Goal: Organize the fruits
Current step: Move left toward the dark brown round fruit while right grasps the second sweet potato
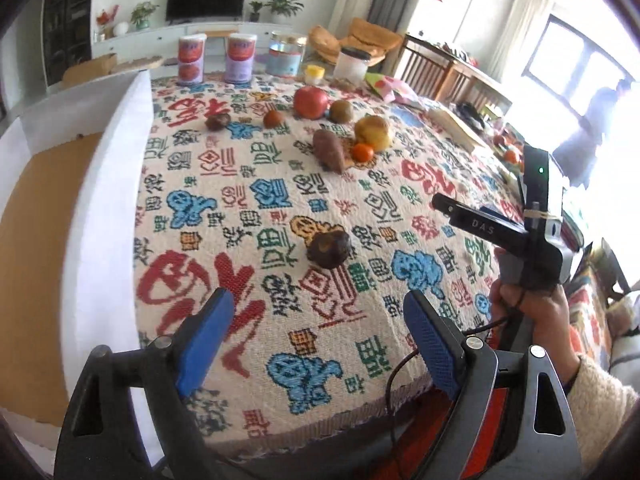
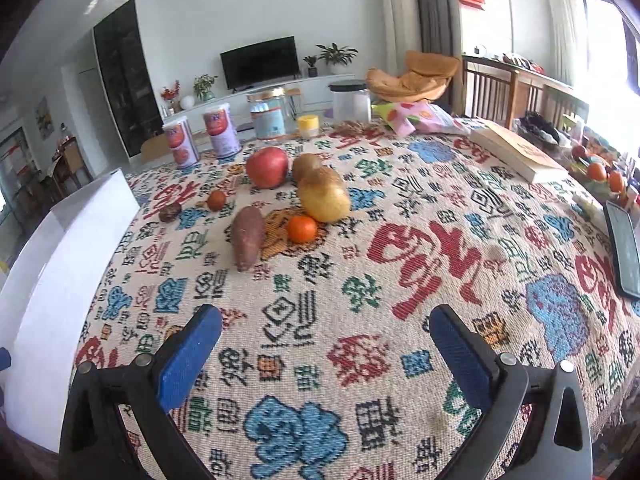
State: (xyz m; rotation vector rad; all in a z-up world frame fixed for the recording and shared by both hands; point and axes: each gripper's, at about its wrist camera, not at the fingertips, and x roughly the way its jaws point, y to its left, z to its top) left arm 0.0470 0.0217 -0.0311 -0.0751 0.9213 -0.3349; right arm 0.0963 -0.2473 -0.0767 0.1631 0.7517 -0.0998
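Left wrist view: left gripper [image 1: 316, 344] jaws spread wide, holding nothing, above the patterned tablecloth [image 1: 248, 200]. A dark brown fruit [image 1: 329, 249] lies just ahead, apart from the fingers. Farther back: sweet potato [image 1: 329, 150], tangerine [image 1: 363, 152], apple [image 1: 311, 103]. White box [image 1: 108, 200] at left.

Right wrist view: right gripper [image 2: 326, 344] jaws wide apart, empty. Sweet potato [image 2: 247, 237], tangerine [image 2: 302, 229], apple [image 2: 267, 167] well ahead.

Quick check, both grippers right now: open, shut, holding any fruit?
Left gripper: open, holding nothing, above the tablecloth.
Right gripper: open, holding nothing, fingers spread over the tablecloth.
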